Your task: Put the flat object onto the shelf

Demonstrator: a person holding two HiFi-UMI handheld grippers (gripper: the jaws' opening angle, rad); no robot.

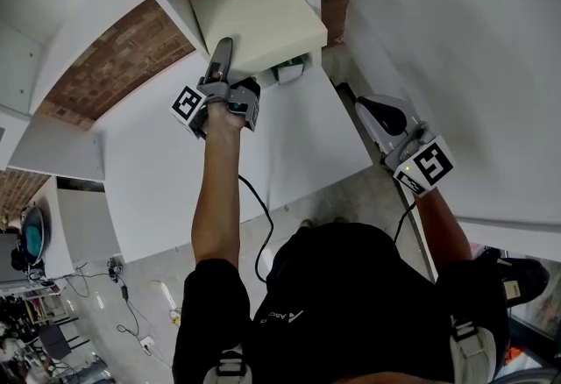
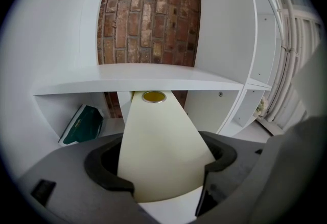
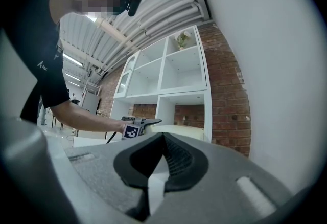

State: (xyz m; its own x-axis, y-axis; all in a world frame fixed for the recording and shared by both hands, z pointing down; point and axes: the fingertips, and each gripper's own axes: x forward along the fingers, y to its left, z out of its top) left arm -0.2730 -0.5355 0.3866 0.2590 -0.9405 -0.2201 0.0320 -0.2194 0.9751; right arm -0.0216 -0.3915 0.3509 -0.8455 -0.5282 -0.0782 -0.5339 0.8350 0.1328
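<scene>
White shelf (image 2: 153, 81), left tool (image 2: 169, 176) gripping flat object (image 2: 162, 136), green item (image 2: 84, 125) half-hidden

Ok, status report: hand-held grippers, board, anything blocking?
Left hand-held gripper clamped on cream board, far end inside shelf. Right hand-held gripper shut, empty. Green book off to side, not touching.

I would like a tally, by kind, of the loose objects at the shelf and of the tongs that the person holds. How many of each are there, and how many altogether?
cream flat board: 1
green book: 1
tongs: 2 (left tongs, right tongs)
Total: 4
</scene>
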